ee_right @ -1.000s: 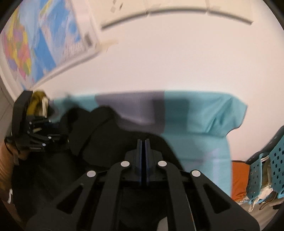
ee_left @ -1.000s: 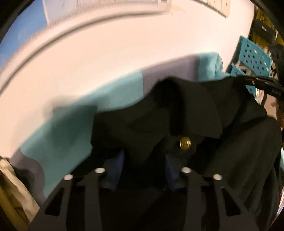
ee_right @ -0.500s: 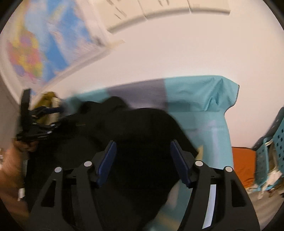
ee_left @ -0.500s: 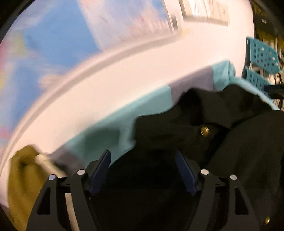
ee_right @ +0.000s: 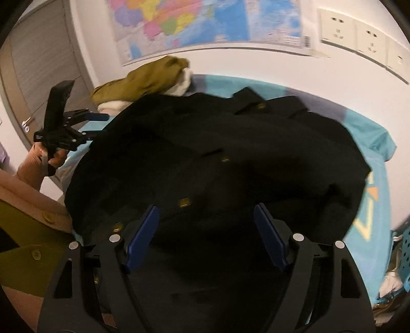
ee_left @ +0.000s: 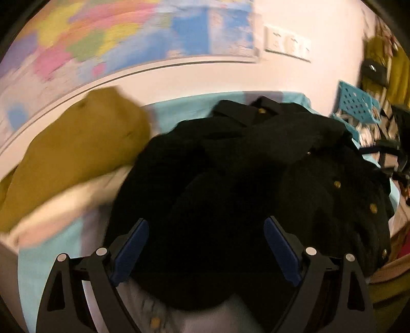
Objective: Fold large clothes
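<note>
A large black coat with gold buttons lies rumpled on a teal sheet. In the left wrist view my left gripper hovers over the coat's near edge. Its jaws are opening, and the blue pads press on nothing. In the right wrist view the coat fills the middle. My right gripper is above its near part, jaws opening too, with only loose cloth below them. The left gripper also shows there at the coat's left edge, held by a hand.
An olive garment over something cream lies at the sheet's far left, olive garment. A wall map and sockets are behind. A blue perforated basket stands at the right. A door is at the left.
Both grippers went from shut on the black coat to wide open and let it go. Both drew back and swung left, so the whole coat and the olive garment came into view.
</note>
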Demonstrator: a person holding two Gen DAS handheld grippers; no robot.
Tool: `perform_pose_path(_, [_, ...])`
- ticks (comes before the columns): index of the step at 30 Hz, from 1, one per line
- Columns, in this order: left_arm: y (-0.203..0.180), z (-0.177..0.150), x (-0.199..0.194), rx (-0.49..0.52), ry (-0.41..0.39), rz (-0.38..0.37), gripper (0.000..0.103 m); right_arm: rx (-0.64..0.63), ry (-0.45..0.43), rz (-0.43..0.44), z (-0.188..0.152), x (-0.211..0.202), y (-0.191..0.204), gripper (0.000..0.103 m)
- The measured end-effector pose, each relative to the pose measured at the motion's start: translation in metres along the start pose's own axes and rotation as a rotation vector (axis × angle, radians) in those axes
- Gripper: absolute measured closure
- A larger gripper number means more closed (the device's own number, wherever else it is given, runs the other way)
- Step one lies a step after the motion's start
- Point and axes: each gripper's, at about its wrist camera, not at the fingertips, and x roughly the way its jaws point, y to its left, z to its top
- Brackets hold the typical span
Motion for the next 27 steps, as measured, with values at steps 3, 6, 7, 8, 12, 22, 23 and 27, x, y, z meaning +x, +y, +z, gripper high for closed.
perform_pose_path(3, [0.030, -0.027, -0.023, -0.114, -0.036, 0.062, 0.011, 0.065, -0.042, 0.033, -0.011, -0.003, 0.001, 0.026])
perform_pose_path(6, [0.055, -0.038, -0.021, -0.213, -0.013, 0.077, 0.011, 0.136, -0.080, 0.047, -0.019, -0.007, 0.000, 0.025])
perform_pose_path(7, [0.060, -0.043, -0.014, -0.234, 0.008, 0.046, 0.011, 0.153, -0.085, 0.043, -0.020, -0.007, -0.001, 0.025])
perform_pose_path(8, [0.060, -0.044, -0.008, -0.239, 0.026, 0.021, 0.011, 0.165, -0.090, 0.039, -0.023, -0.010, 0.001, 0.025])
perform_pose_path(12, [0.035, -0.046, 0.026, -0.152, 0.107, 0.001, 0.013, 0.212, -0.127, 0.033, -0.032, -0.025, 0.002, 0.023])
perform_pose_path(22, [0.038, 0.004, -0.016, -0.040, -0.051, 0.245, 0.098, 0.285, -0.205, -0.002, -0.038, -0.048, -0.001, 0.022])
perform_pose_path(23, [0.034, 0.018, -0.030, 0.016, -0.084, 0.301, 0.098, 0.287, -0.212, -0.004, -0.037, -0.049, -0.002, 0.022])
perform_pose_path(27, [0.008, 0.047, -0.048, 0.267, -0.138, 0.579, 0.093, 0.306, -0.228, -0.027, -0.039, -0.051, -0.008, 0.022])
